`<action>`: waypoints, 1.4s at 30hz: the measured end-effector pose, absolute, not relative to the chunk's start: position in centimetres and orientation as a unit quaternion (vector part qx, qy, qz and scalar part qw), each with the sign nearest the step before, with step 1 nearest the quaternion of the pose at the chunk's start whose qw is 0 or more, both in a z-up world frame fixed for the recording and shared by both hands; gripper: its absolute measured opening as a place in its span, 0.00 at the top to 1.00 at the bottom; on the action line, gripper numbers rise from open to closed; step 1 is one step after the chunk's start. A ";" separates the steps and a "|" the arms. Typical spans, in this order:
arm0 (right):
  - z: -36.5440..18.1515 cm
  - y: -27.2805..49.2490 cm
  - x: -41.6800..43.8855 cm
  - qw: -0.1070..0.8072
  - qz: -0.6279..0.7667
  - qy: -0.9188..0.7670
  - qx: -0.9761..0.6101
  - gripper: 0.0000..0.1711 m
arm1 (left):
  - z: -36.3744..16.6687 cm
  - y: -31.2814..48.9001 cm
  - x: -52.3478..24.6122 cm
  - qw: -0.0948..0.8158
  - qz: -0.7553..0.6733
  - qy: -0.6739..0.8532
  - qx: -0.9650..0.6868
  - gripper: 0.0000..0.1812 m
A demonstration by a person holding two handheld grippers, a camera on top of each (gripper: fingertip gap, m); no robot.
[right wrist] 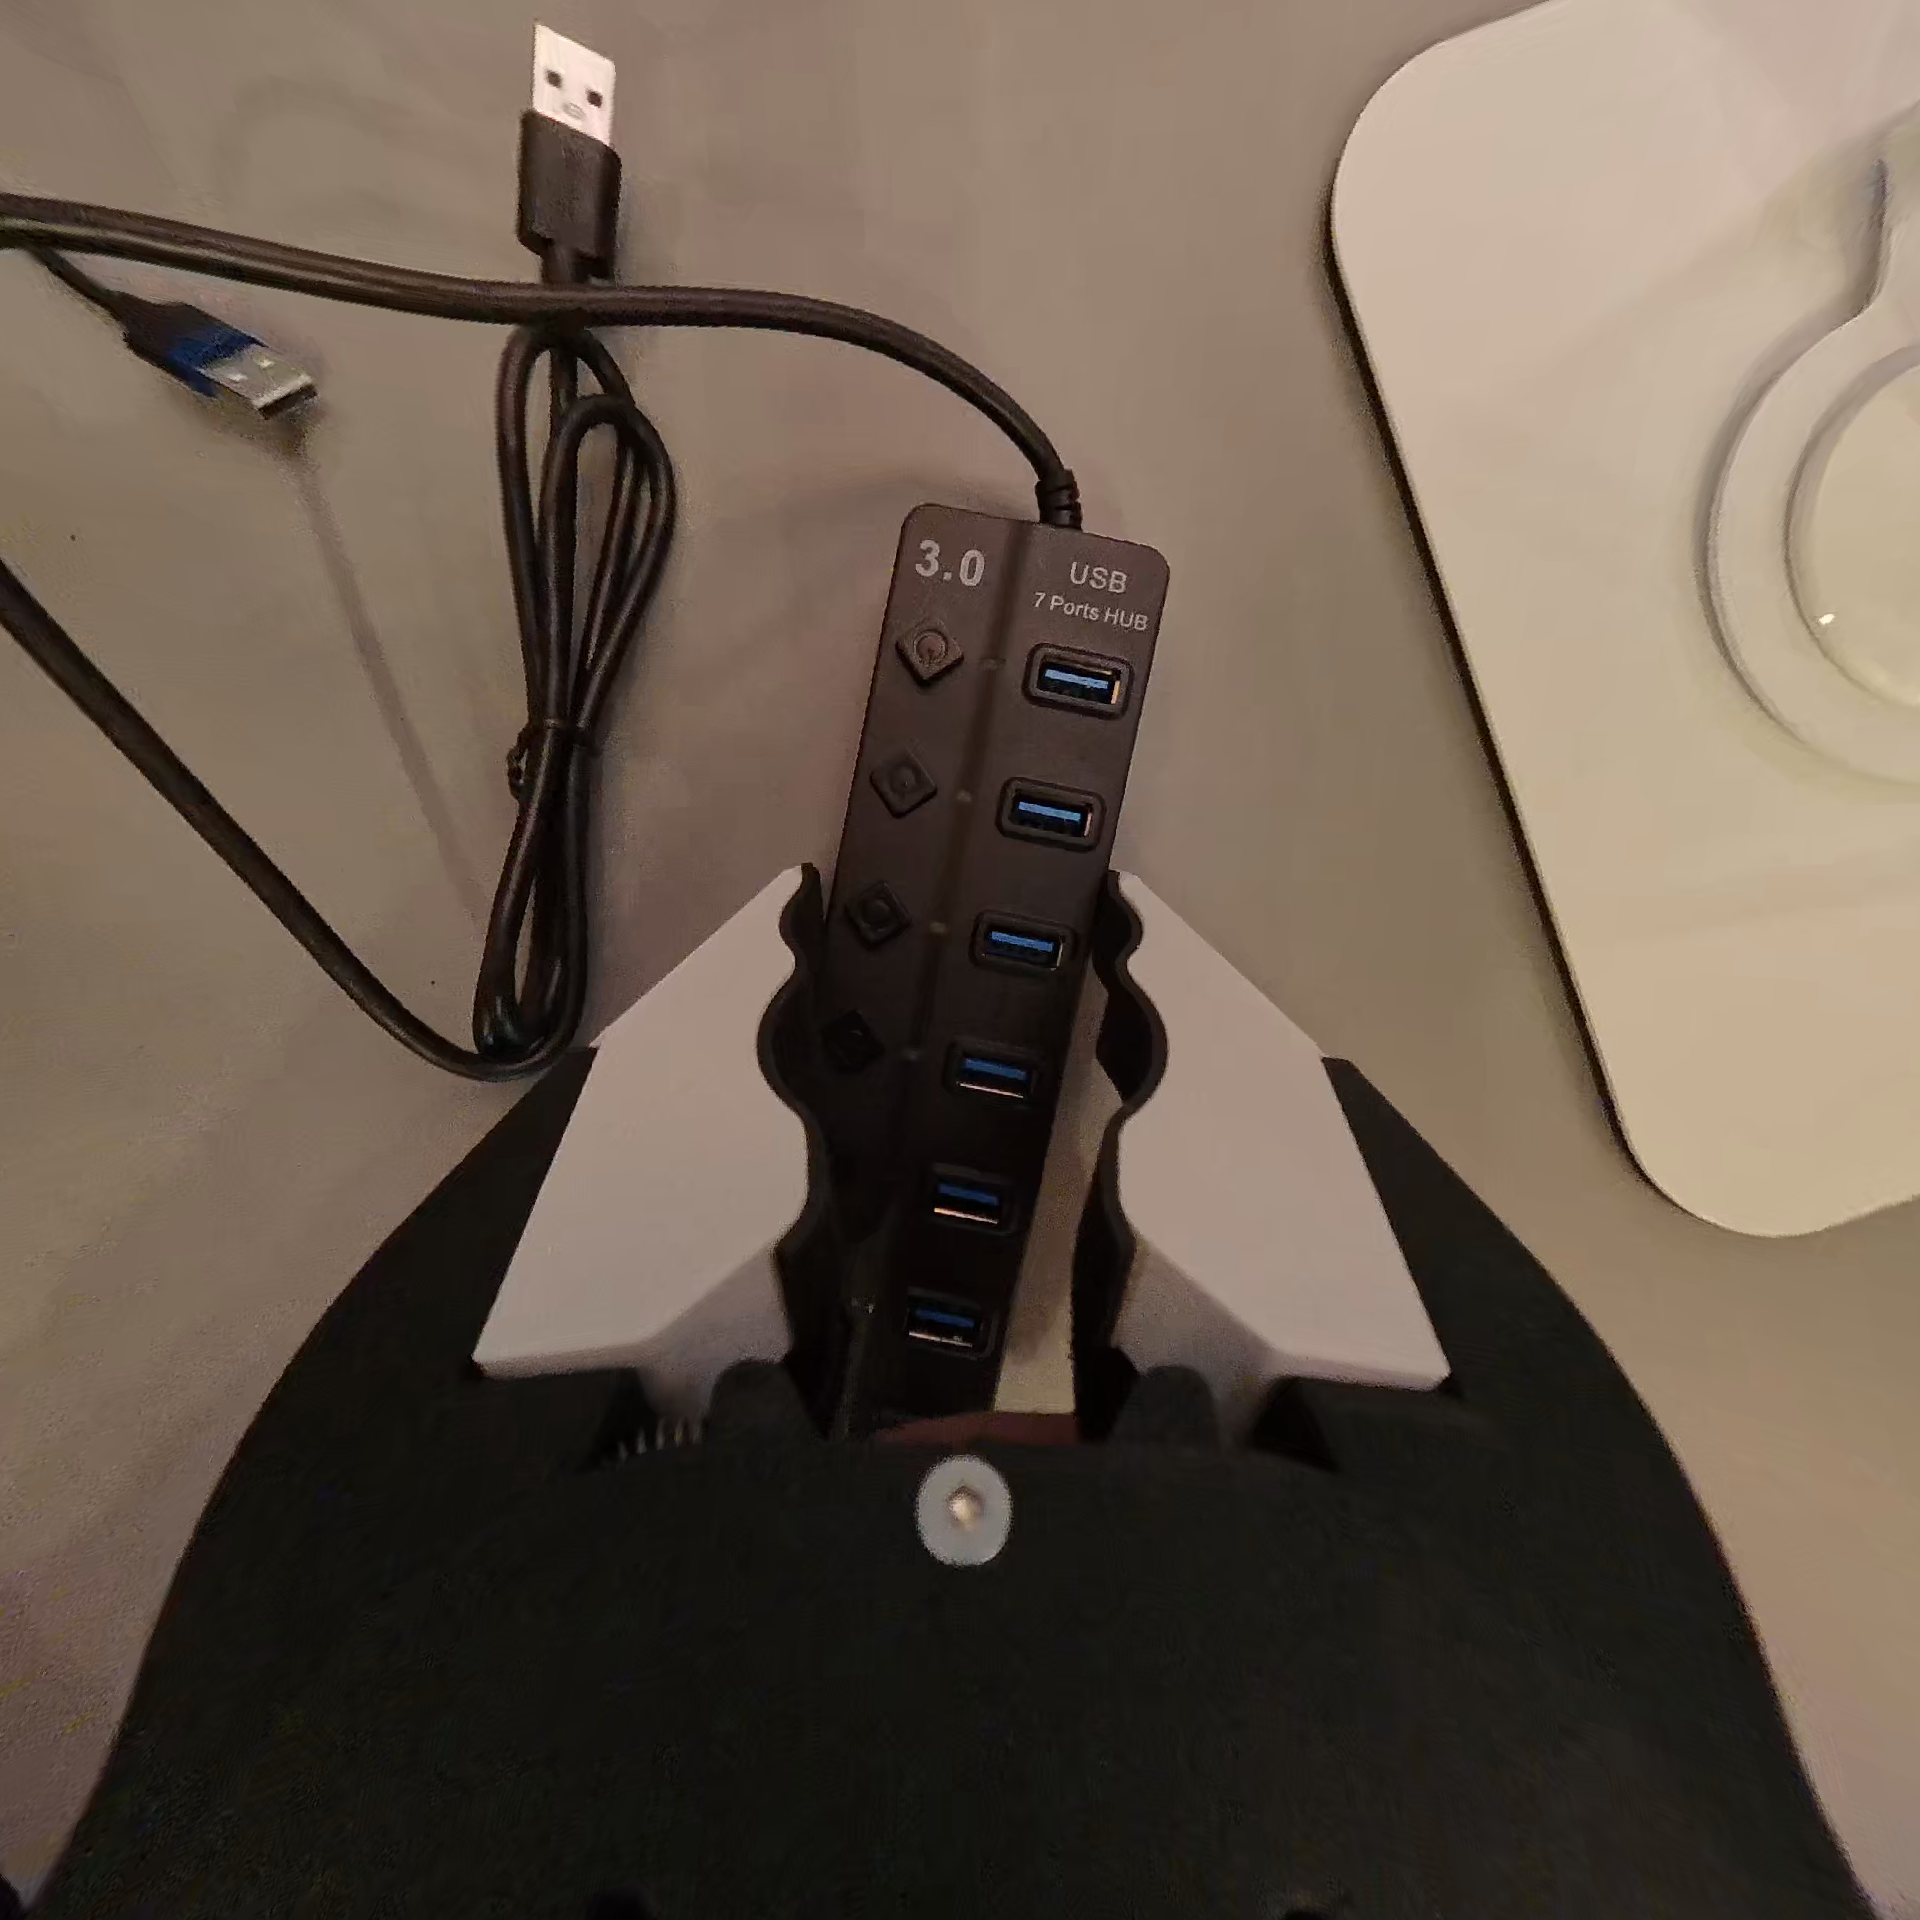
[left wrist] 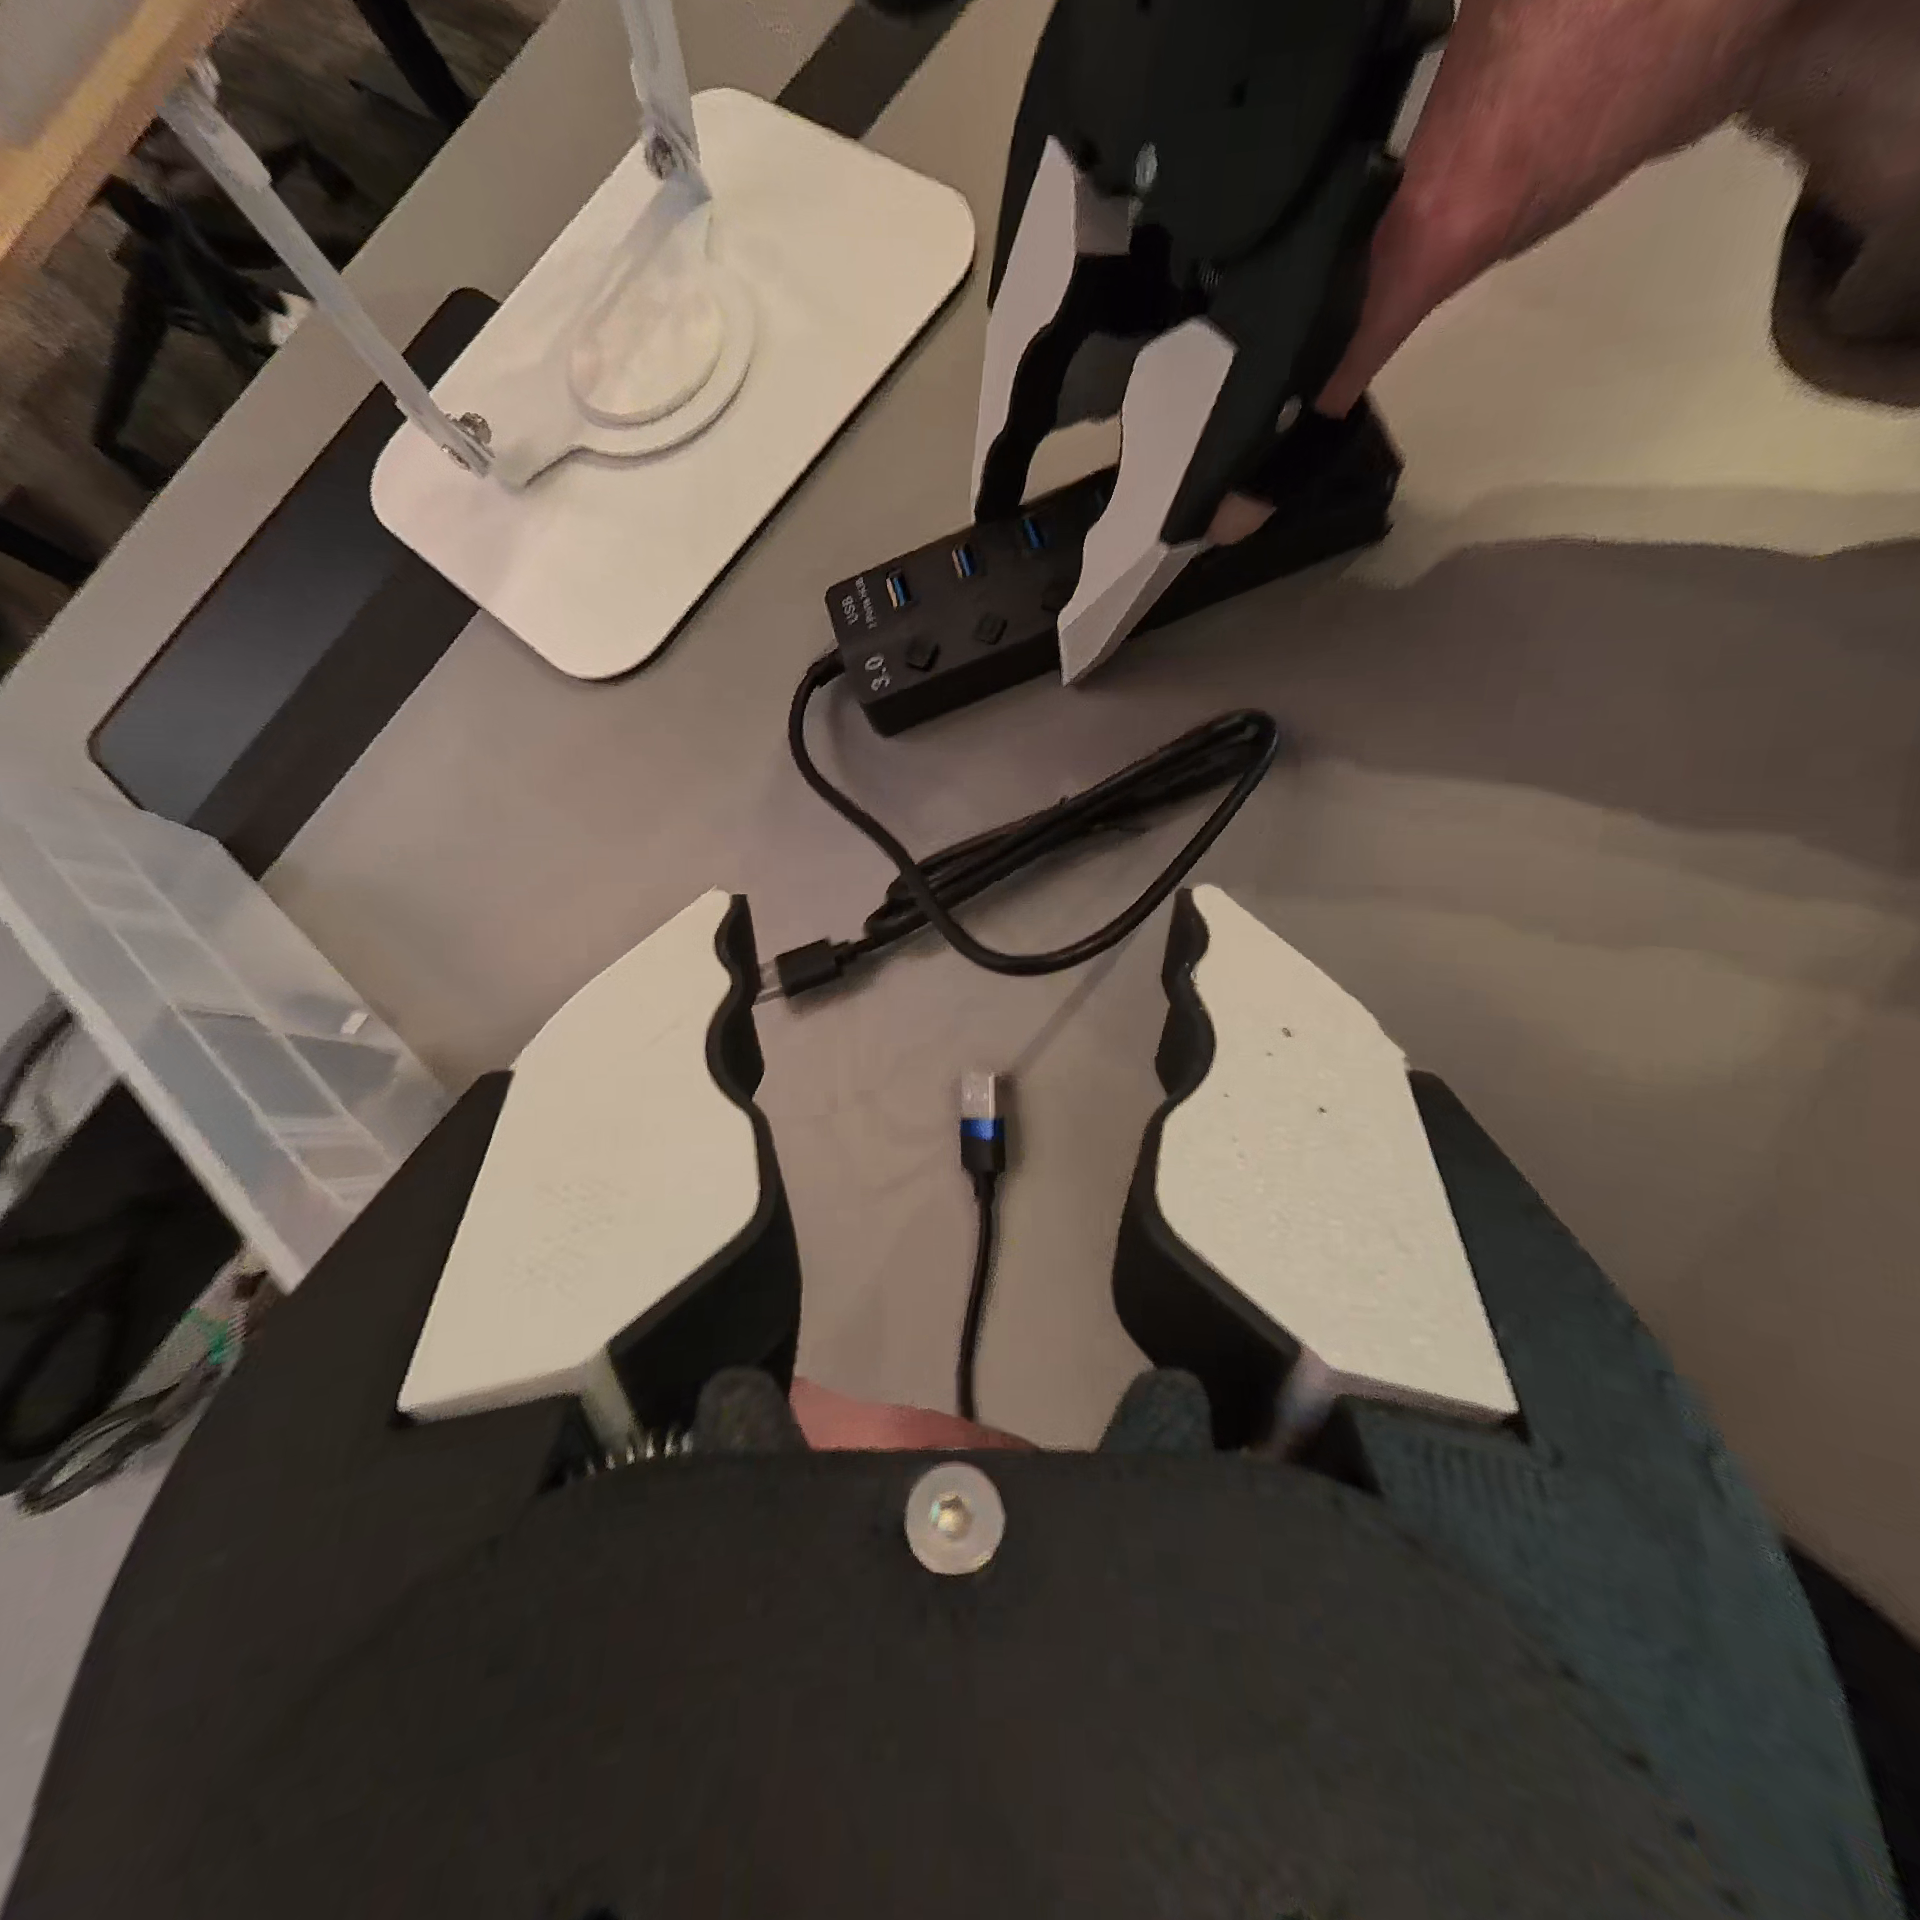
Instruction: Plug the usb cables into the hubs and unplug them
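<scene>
A black USB hub (right wrist: 1049,592) with several blue ports lies on the grey table (right wrist: 260,1039). My right gripper (right wrist: 966,885) straddles the hub's middle, with its fingers pressed against both long sides. The hub (left wrist: 935,639) and the right gripper (left wrist: 1034,587) also show in the left wrist view. My left gripper (left wrist: 961,912) is open and empty above the table. A loose USB plug with a blue ring (left wrist: 985,1107) lies between its fingers, untouched; it also shows in the right wrist view (right wrist: 239,369). The hub's own black plug (left wrist: 805,971) lies beside the left fingertip.
The hub's bundled black cable (right wrist: 561,727) lies beside it. A white lamp base (left wrist: 675,384) stands to the hub's far side, and shows in the right wrist view (right wrist: 1662,675). A clear plastic box (left wrist: 156,987) sits at the left edge. A hand (left wrist: 1558,156) holds the right gripper. The tips of one gripper are about 15 cm away from the tips of the other.
</scene>
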State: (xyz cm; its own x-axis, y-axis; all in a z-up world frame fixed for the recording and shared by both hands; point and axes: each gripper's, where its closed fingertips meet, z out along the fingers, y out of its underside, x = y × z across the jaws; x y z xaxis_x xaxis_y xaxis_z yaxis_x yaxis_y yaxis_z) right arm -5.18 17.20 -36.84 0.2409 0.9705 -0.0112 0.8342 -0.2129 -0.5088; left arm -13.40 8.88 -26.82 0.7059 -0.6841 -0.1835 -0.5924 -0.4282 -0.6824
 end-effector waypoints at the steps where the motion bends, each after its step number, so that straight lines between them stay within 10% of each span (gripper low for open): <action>1: -36.6 17.1 -5.4 0.210 0.181 -0.592 -0.756 0.70 | -26.6 9.1 -13.1 0.383 -0.083 0.365 -0.844 0.59; 17: -28.4 20.2 -7.0 0.423 0.207 -0.542 -0.696 0.71 | -19.0 16.1 -13.7 0.483 -0.194 0.209 -0.828 0.56; 26: -23.0 18.4 -8.1 0.520 0.136 -0.594 -0.599 0.70 | -22.0 19.6 -11.6 0.301 -0.342 0.275 -0.846 0.47; 35: -20.5 18.4 -7.4 0.579 -0.004 -0.631 -0.516 0.70 | -20.2 18.1 -8.2 0.275 -0.394 0.363 -0.799 0.82; 42: -20.3 18.9 -6.5 0.588 -0.022 -0.634 -0.502 0.70 | -19.2 17.9 -7.4 0.307 -0.370 0.388 -0.787 0.87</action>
State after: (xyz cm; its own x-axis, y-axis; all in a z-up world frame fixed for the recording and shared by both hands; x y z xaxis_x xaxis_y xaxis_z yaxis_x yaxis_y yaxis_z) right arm -6.49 18.86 -20.30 0.1950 0.6101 0.7680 0.6626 0.4954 -0.5618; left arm -7.40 17.86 -19.18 0.4257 -0.8370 0.3438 -0.3835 -0.5110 -0.7693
